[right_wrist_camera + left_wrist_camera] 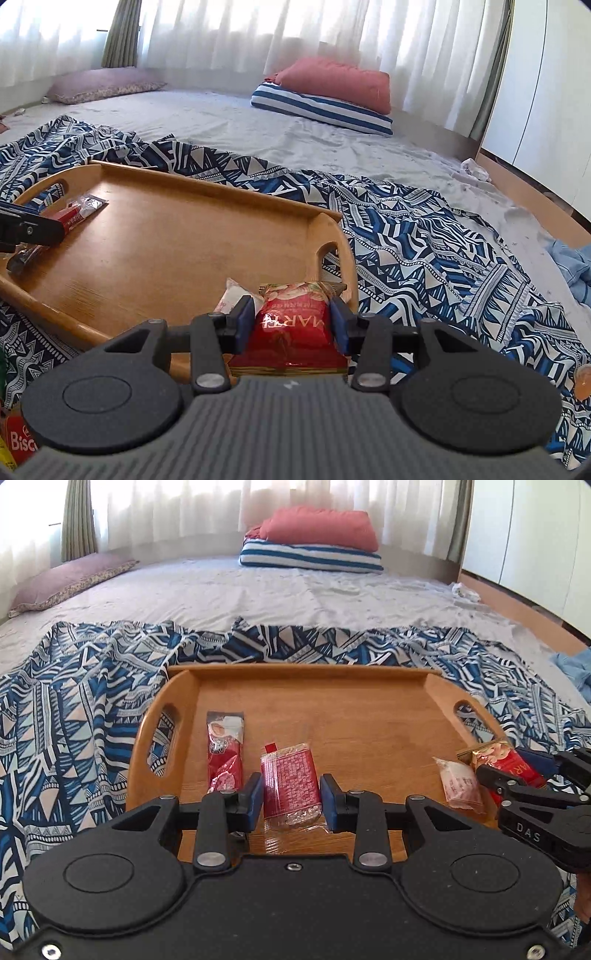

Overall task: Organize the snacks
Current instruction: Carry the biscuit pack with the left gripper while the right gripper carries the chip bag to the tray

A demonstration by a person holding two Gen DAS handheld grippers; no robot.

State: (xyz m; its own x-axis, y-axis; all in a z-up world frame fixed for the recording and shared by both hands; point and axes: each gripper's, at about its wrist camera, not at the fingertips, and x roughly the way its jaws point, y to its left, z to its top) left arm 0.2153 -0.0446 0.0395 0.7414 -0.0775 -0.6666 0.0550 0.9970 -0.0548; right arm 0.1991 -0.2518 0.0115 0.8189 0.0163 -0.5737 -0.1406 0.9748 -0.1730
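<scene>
Left wrist view showed the left gripper (291,799) low over the near edge of the wooden tray (369,709), its 2 blue pads (252,801) standing either side of a red wafer pack (290,788). A thin gap showed on each side, so the fingers stood narrow around the pack and, as far as I could judge, not yet pressing it. The pack's long axis ran straight away from the camera, in line with the fingers, so closing would grip it across its short width. It lay flat on the tray floor, with its clear wrapper tail reaching back under the gripper body.

Just left of it lay a red sachet (224,753), also lengthwise and nearly parallel, close beside the left pad. Any sideways drift in closing would probably nudge it.

Right wrist view showed the right gripper (291,325) clamped on a red snack bag (291,328), held by its sides at the tray's right handle end, the bag's far end toward the tray. A small white packet (232,297) sat just beyond the left finger, on the tray floor.

Of the 2 arms, the left was plainly nearer the wafer pack; the right, already loaded, sat well apart from it along the tray's near edge. A patterned cloth (424,236) lay under the tray.
</scene>
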